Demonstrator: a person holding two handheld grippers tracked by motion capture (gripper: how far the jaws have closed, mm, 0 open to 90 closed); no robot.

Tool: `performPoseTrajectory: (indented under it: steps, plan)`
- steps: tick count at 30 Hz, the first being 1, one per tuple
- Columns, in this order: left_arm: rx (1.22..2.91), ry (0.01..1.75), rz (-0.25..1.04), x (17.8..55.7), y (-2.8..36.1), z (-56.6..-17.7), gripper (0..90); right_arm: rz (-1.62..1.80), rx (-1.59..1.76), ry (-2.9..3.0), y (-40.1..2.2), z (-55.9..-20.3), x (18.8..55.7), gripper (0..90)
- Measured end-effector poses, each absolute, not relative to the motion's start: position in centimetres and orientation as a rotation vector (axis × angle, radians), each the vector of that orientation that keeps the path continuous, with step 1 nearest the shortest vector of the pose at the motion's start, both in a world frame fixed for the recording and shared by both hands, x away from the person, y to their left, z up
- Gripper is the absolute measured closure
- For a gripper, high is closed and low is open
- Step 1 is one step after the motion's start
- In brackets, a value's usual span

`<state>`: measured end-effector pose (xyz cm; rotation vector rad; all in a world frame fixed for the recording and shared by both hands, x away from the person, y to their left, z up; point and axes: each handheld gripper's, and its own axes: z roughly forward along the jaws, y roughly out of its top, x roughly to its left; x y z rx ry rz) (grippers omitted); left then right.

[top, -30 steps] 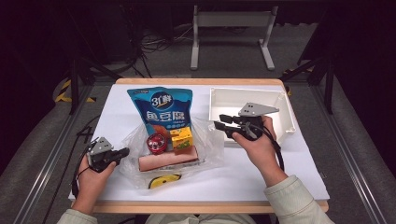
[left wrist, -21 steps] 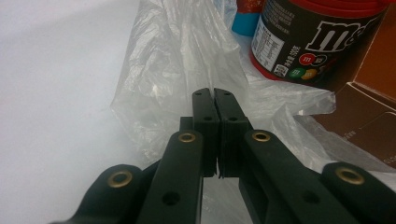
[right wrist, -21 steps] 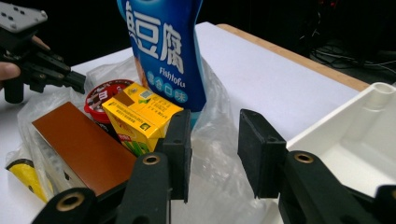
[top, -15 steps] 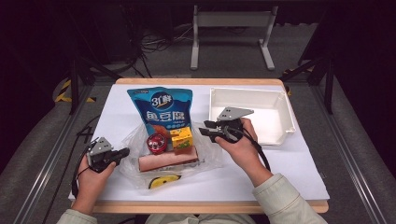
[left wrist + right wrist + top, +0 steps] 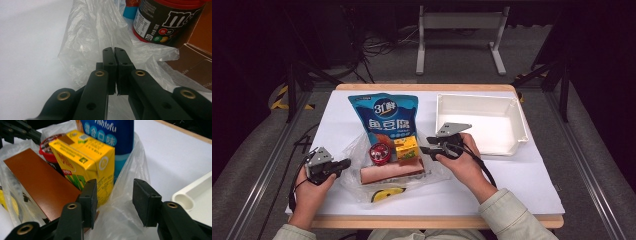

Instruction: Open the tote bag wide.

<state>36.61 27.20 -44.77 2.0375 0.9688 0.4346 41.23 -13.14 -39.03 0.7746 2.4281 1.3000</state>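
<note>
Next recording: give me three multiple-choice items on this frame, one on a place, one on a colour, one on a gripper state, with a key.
1. Where is the white tray?
A. at the table's far right
B. inside the plastic bag
C. on the floor

2. What colour is the drink carton in the clear plastic bag?
A. green
B. yellow
C. white

3. How do the left gripper jaws stand?
A. wide apart
B. around the candy tub
C. shut on the bag's plastic

Key: 1 A, the high view shows the tray beyond the right gripper. 2 B, the right gripper view shows a yellow carton. 3 C, the left gripper view shows the pads pressed together with bag film pinched between them.
</note>
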Motion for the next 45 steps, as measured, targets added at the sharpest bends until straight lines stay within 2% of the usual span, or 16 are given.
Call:
performPoseTrajectory:
  steps: [4, 11, 13, 29, 39, 45]
  plan:
    - [2.038, 0.968, 0.431, 36.6, 27.2, -44.8, 88.1, 1.272, 0.769, 2.451, -12.8, -39.8, 41.3, 60.1]
    - [2.038, 0.968, 0.436, 36.6, 27.2, -44.8, 88.6, 1.173, 0.734, 2.478, -12.7, -40.6, 41.6, 84.5]
    - [2.040, 0.969, 0.432, 36.6, 27.1, -44.8, 88.9, 1.140, 0.728, 2.486, -12.6, -40.8, 41.6, 87.9]
    - [2.074, 0.971, 0.433, 37.1, 26.6, -45.2, 89.0, 1.006, 0.790, 2.562, -12.8, -43.7, 42.5, 89.7]
    - [2.052, 1.012, 0.418, 36.9, 27.3, -45.4, 89.5, 1.029, 0.813, 2.564, -13.8, -44.0, 42.0, 89.7]
    - [2.059, 0.988, 0.444, 36.7, 26.9, -45.3, 81.9, 1.050, 0.833, 2.560, -14.2, -44.0, 41.8, 89.3]
